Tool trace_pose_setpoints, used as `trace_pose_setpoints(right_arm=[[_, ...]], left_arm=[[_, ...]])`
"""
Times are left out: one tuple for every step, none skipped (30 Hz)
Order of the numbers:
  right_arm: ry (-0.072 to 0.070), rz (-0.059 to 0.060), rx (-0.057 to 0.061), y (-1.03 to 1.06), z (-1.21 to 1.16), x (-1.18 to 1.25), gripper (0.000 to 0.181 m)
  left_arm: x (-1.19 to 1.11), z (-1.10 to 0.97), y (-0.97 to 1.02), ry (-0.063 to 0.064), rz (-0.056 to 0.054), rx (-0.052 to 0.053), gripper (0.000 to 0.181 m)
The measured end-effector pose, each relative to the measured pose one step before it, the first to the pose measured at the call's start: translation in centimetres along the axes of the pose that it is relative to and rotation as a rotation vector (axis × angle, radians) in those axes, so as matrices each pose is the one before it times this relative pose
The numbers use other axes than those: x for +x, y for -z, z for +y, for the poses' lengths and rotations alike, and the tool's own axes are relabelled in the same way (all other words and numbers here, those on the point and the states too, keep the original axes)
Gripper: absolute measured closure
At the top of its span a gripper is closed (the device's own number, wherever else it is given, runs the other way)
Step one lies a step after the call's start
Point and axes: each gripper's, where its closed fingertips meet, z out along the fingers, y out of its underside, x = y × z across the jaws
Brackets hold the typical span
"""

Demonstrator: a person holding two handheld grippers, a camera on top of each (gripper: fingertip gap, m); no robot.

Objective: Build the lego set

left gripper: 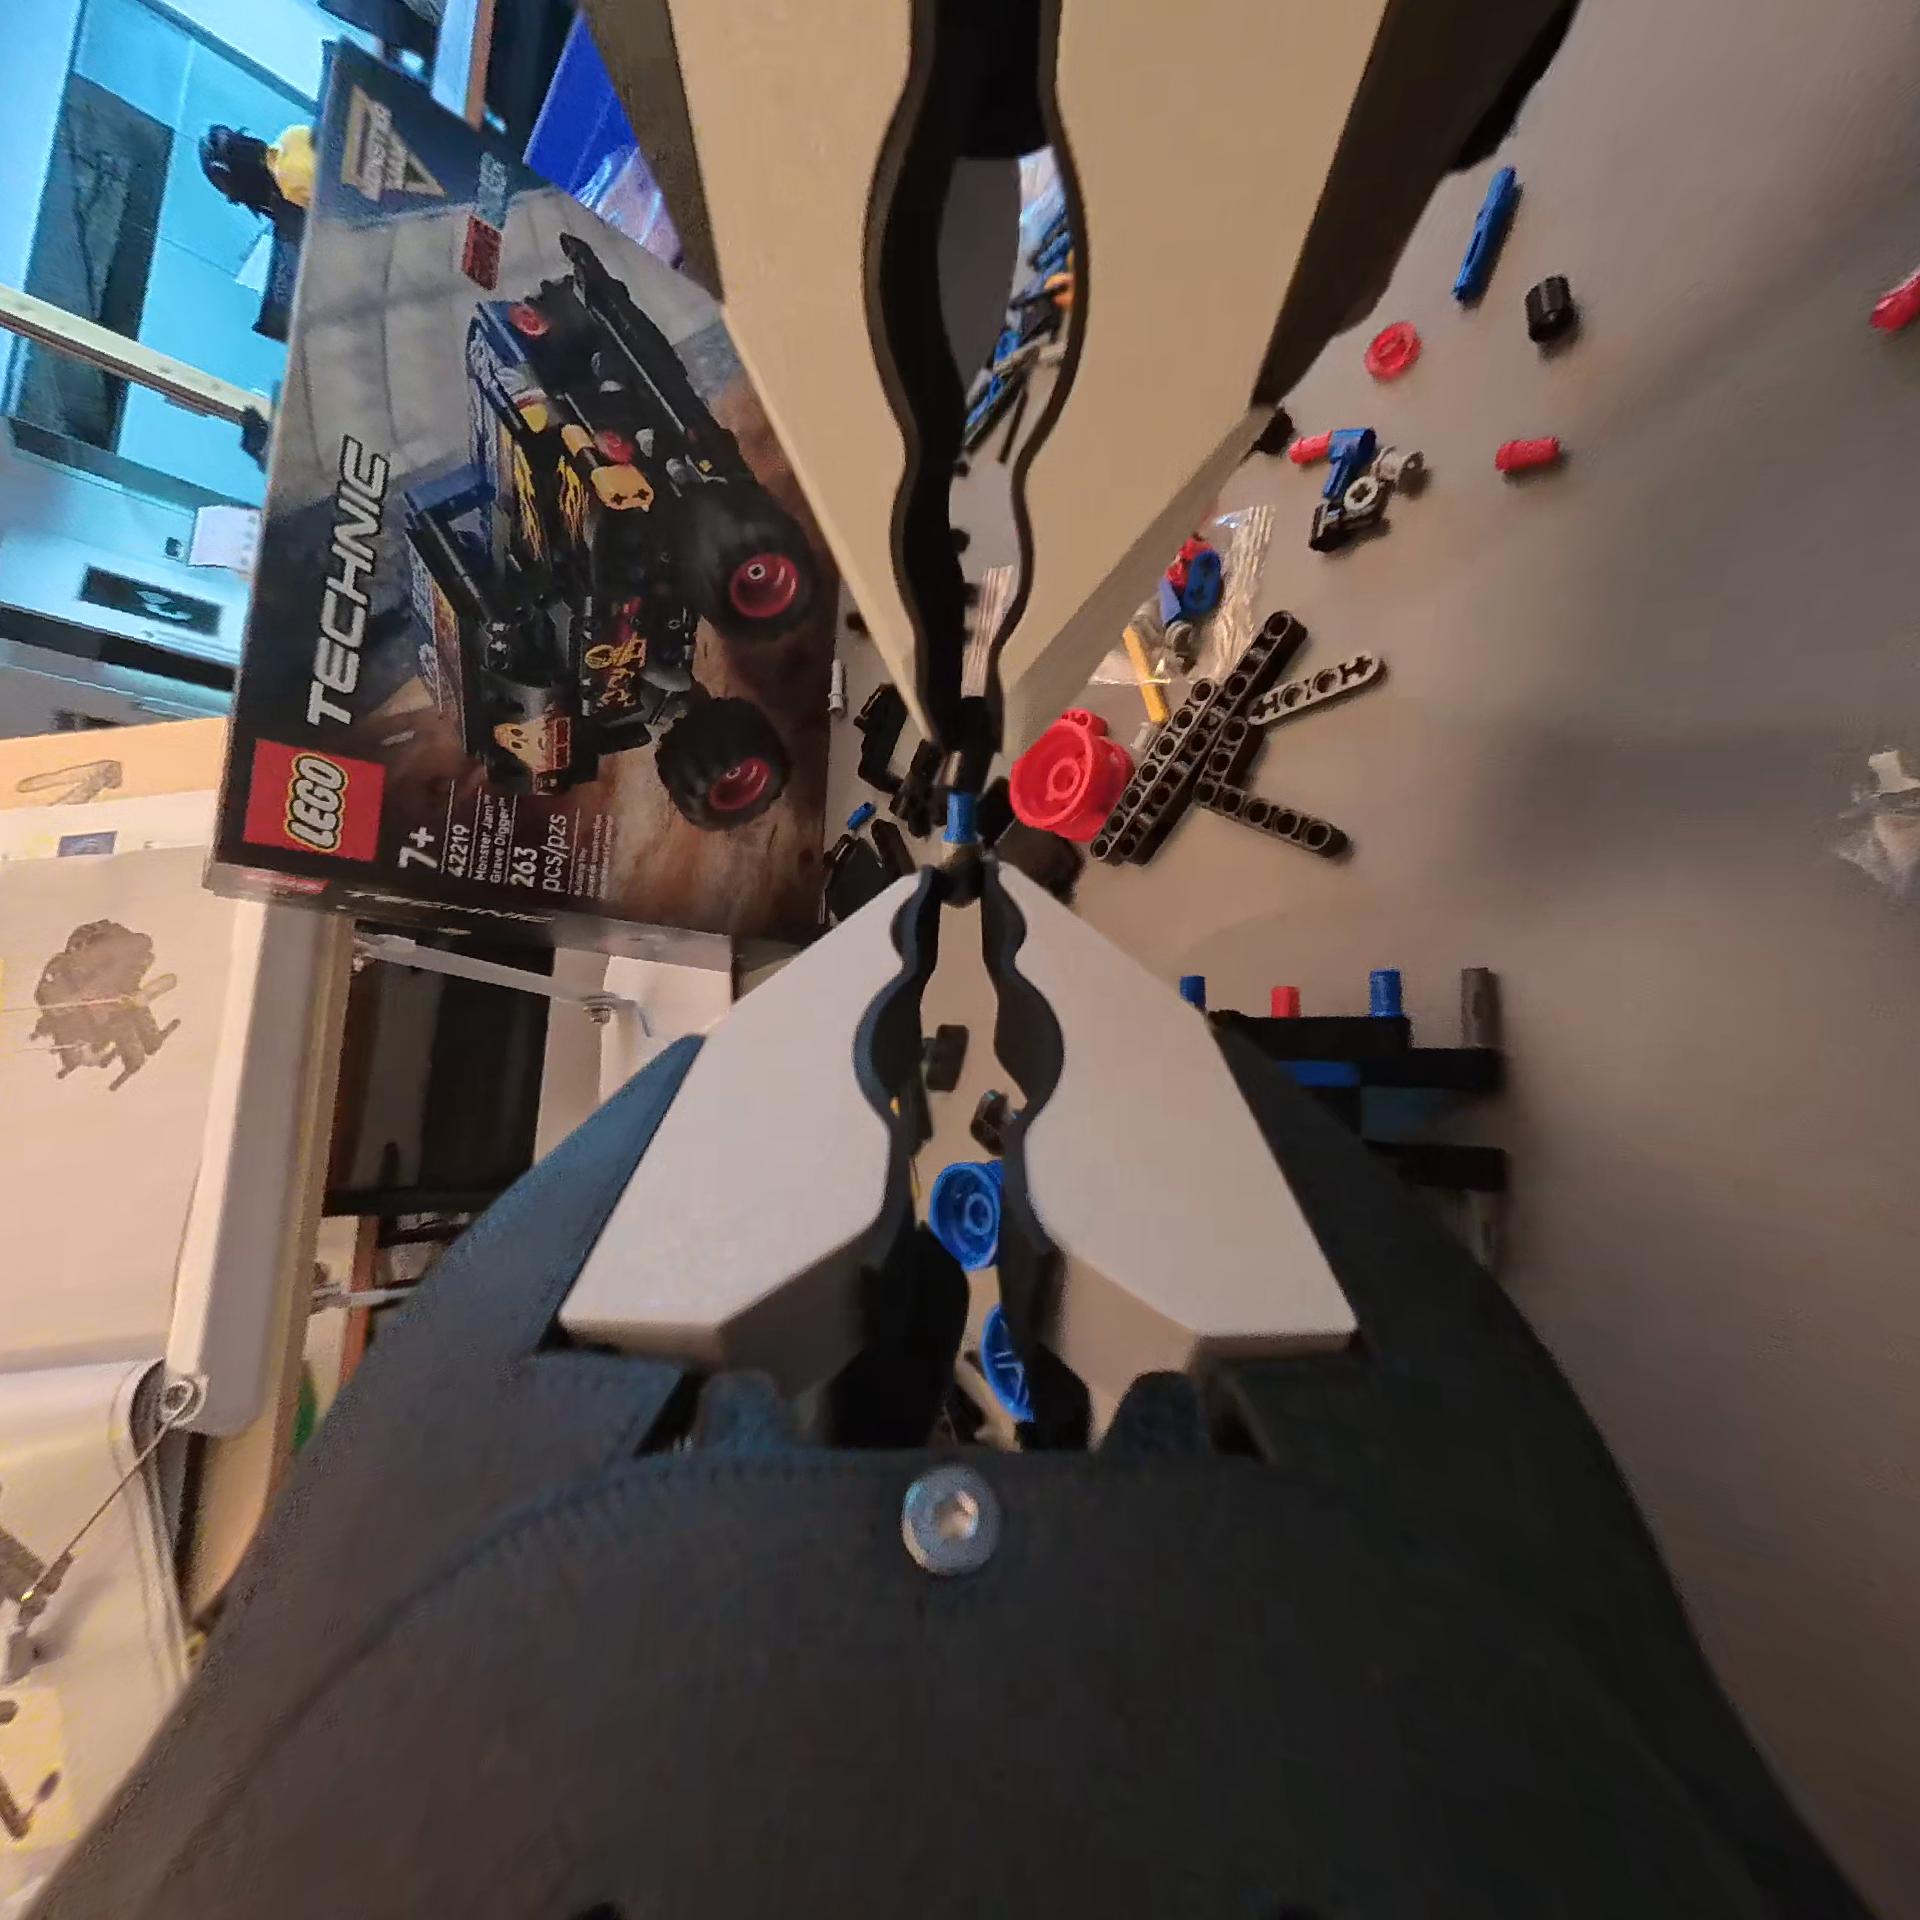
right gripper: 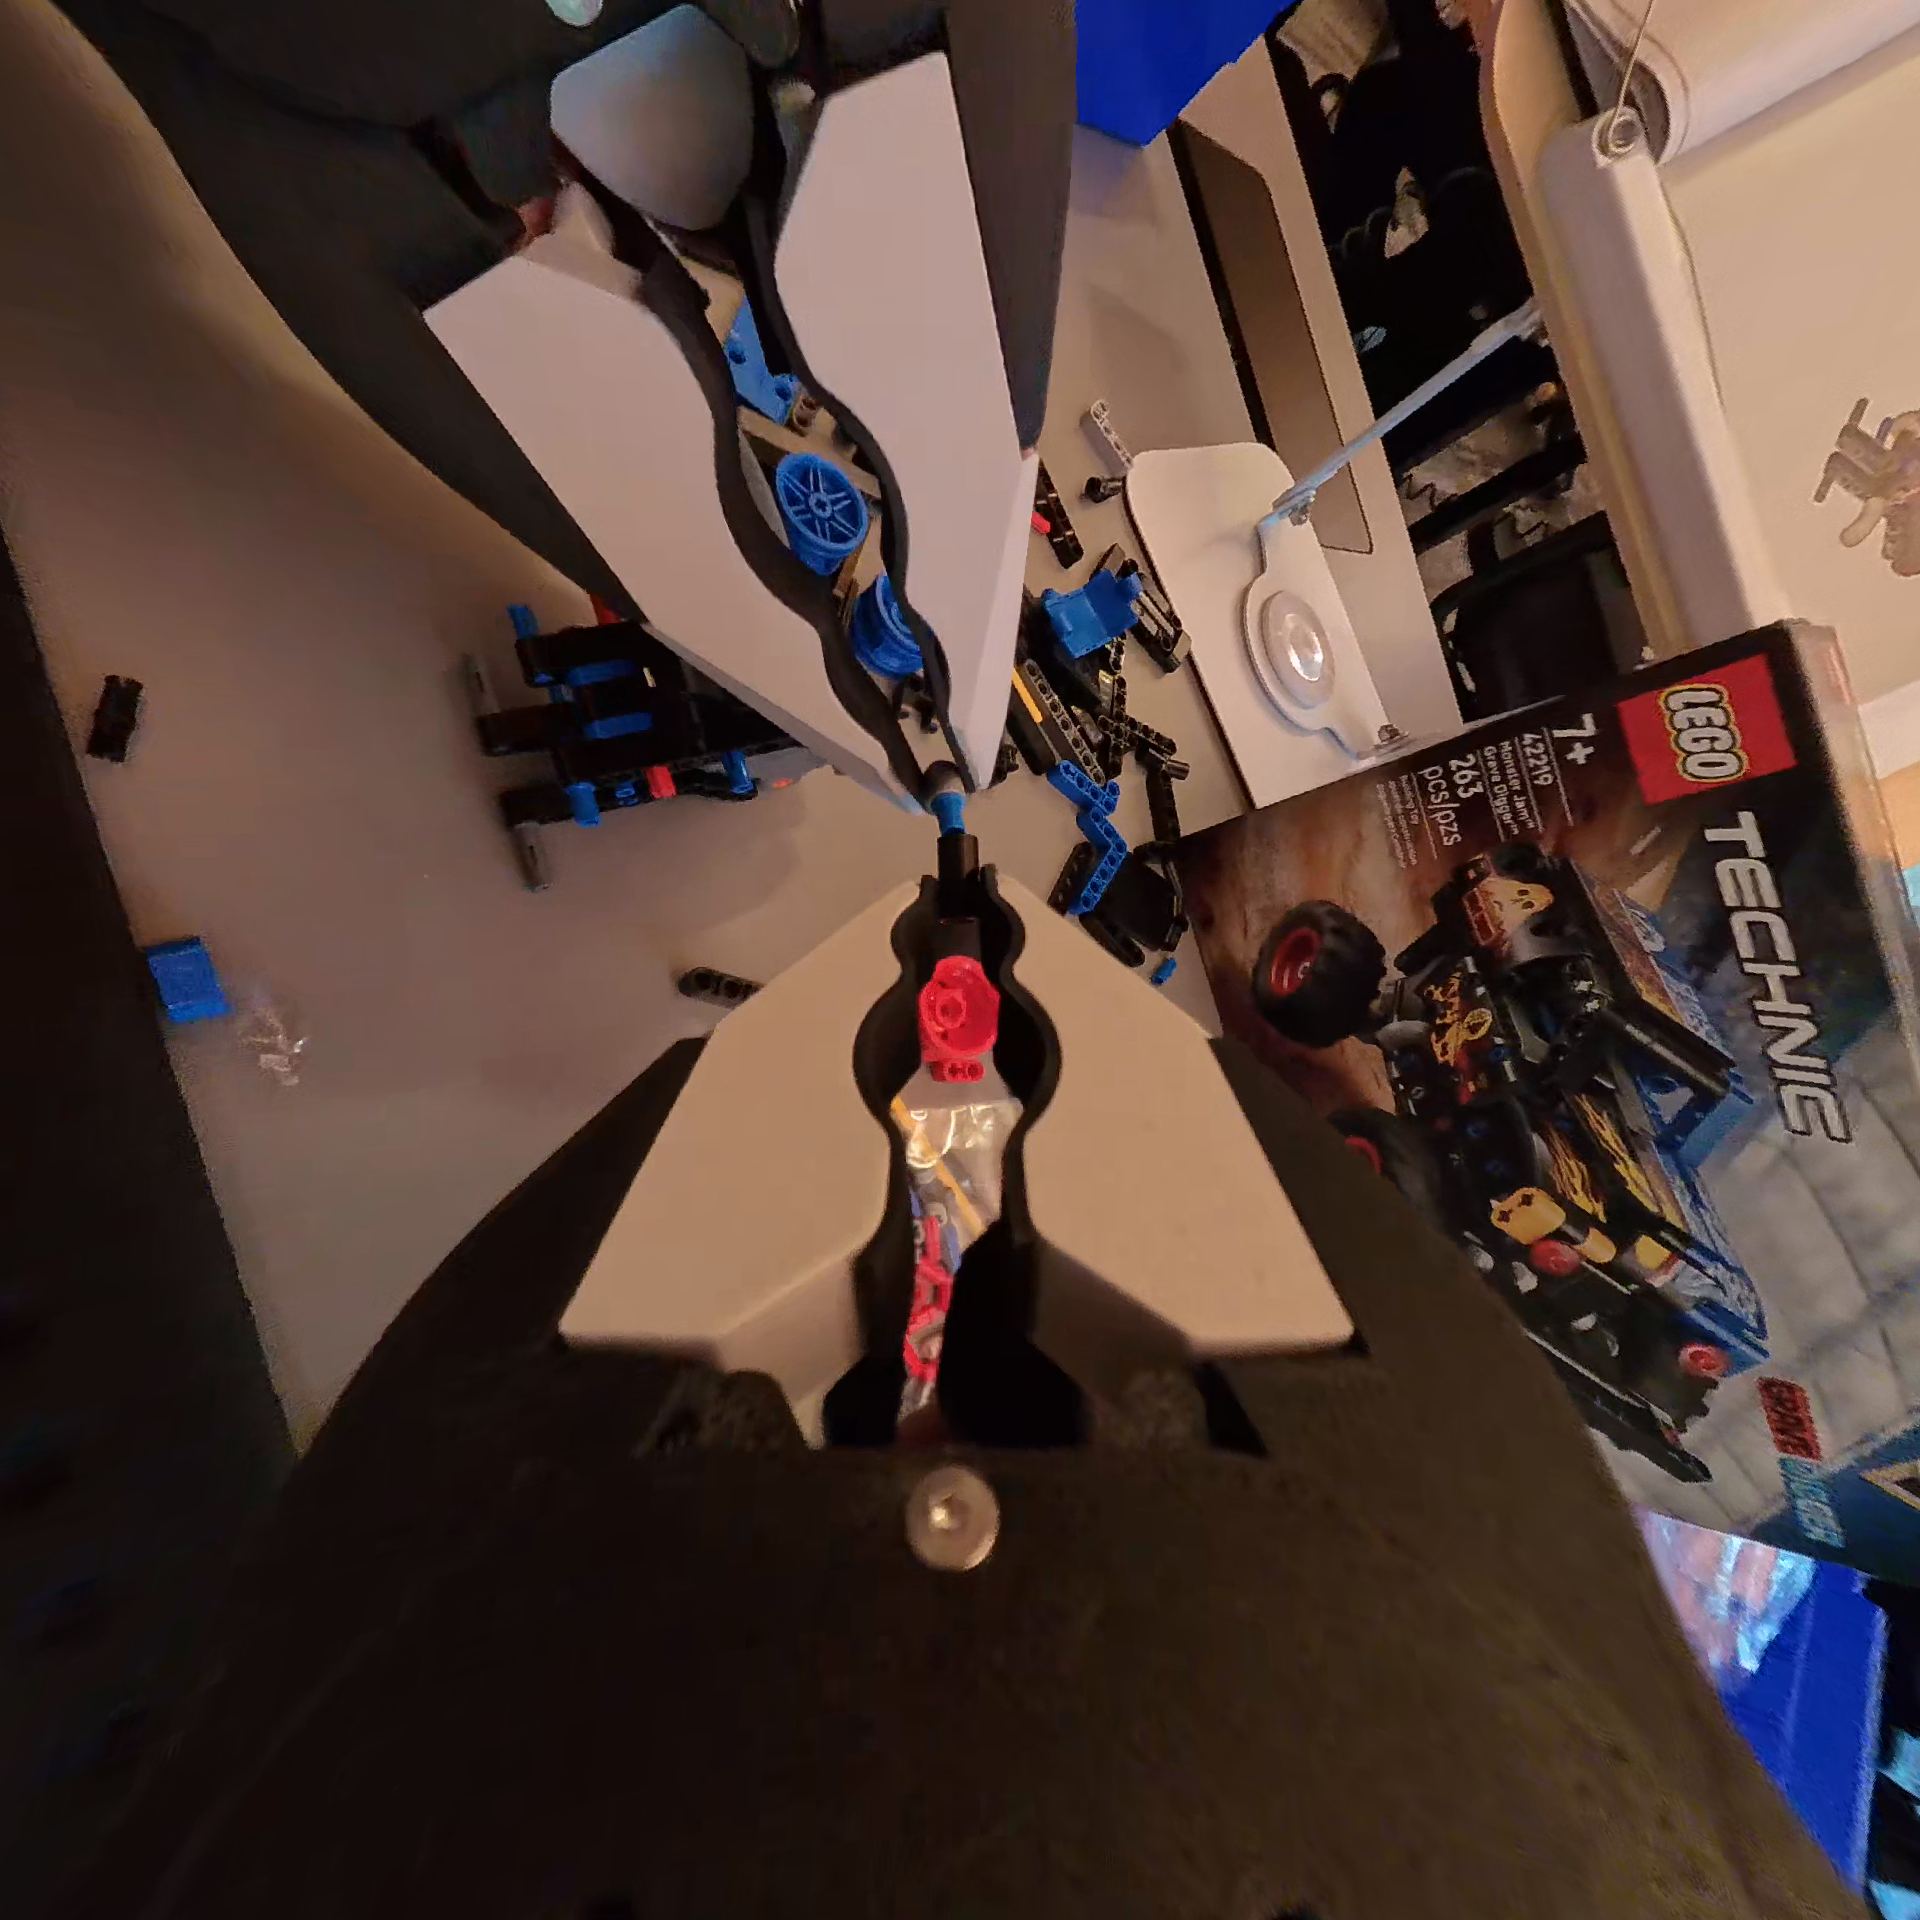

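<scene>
Left gripper [left gripper: 961, 873] pinches blue pin [left gripper: 958, 821]; right gripper [right gripper: 954, 883] clamps black piece [right gripper: 954, 862]. Tiny, rigid, slippery parts probably; grip ends, align straight.

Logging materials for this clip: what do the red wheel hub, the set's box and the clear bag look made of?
Red wheel hub: moulded hard plastic, slight sheen. Box: printed cardboard, apparently glossy, with folded edges. Clear bag: thin crinkled plastic film, likely, see-through with glints.

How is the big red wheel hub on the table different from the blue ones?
The red hub lies alone beside black beams, in open view. The blue hubs come as a pair, seen only between the left gripper fingers. Both kinds are round plastic rims lying loose.
</scene>
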Motion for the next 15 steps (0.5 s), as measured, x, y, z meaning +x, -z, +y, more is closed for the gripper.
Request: trace_pose_setpoints(right_arm=[[0.0157, 0.0108, -0.0129, -0.038, 0.053, 0.013, 0.176], [0.0127, 0.0065, -0.0136, -0.056, 0.078, -0.04, 0.176], [0.0042, 0.0025, -0.0094, -0.048, 0.108, -0.061, 0.176], [-0.0082, -0.0055, -0.002, -0.009, 0.127, -0.106, 0.177], [-0.0161, -0.0117, 0.0049, 0.035, 0.148, -0.147, 0.176], [-0.0174, -0.0076, 0.006, 0.081, 0.193, -0.089, 0.176], [-0.0176, -0.0026, 0.0032, 0.168, 0.291, -0.022, 0.176], [-0.0212, -0.007, 0.0061, 0.293, 0.319, -0.072, 0.176], [-0.0295, -0.0126, 0.0144, 0.406, 0.24, -0.109, 0.176], [-0.0302, -0.0126, 0.0147, 0.477, 0.248, -0.123, 0.176], [-0.0193, -0.0119, 0.0093, 0.462, 0.284, -0.192, 0.176], [-0.0125, -0.0169, 0.0057, 0.401, 0.291, -0.382, 0.176], [-0.014, -0.0288, 0.0053, 0.302, 0.243, -0.649, 0.176], [-0.0133, -0.0382, 0.0056, 0.116, 0.223, -0.896, 0.176], [-0.0071, -0.0342, 0.0012, -0.085, 0.288, -0.914, 0.176]], left_arm=[[0.029, 0.051, -0.054, -0.0082, -0.0028, -0.0118, 0.176], [0.072, 0.066, -0.067, -0.0073, 0.0008, -0.0102, 0.176], [0.089, 0.005, -0.066, -0.0055, 0.0023, -0.0026, 0.176], [0.221, -0.033, -0.058, 0.0079, 0.0152, 0.0034, 0.176], [0.268, -0.006, -0.042, 0.0148, 0.0233, 0.002, 0.176], [0.1, -0.042, 0.041, 0.004, 0.0128, 0.0024, 0.176], [0.054, -0.366, 0.242, 0.0028, 0.0115, 0.0215, 0.176], [0.179, -0.526, 0.421, 0.0276, 0.0293, 0.0246, 0.176], [0.478, -0.356, 0.497, 0.0327, 0.0496, 0.0122, 0.176], [0.989, -0.003, 0.514, 0.0176, 0.0715, -0.0117, 0.176], [1.157, 0.084, 0.559, -0.0196, 0.0577, -0.0114, 0.176], [1.001, 0.222, 0.501, -0.0173, 0.0356, -0.0186, 0.176], [1.318, 0.313, 0.334, 0.0182, 0.0581, -0.0245, 0.176], [1.624, 0.277, 0.064, 0.0298, 0.0724, -0.0208, 0.176], [0.746, 0.28, -0.254, 0.0029, 0.0058, -0.0222, 0.176]])
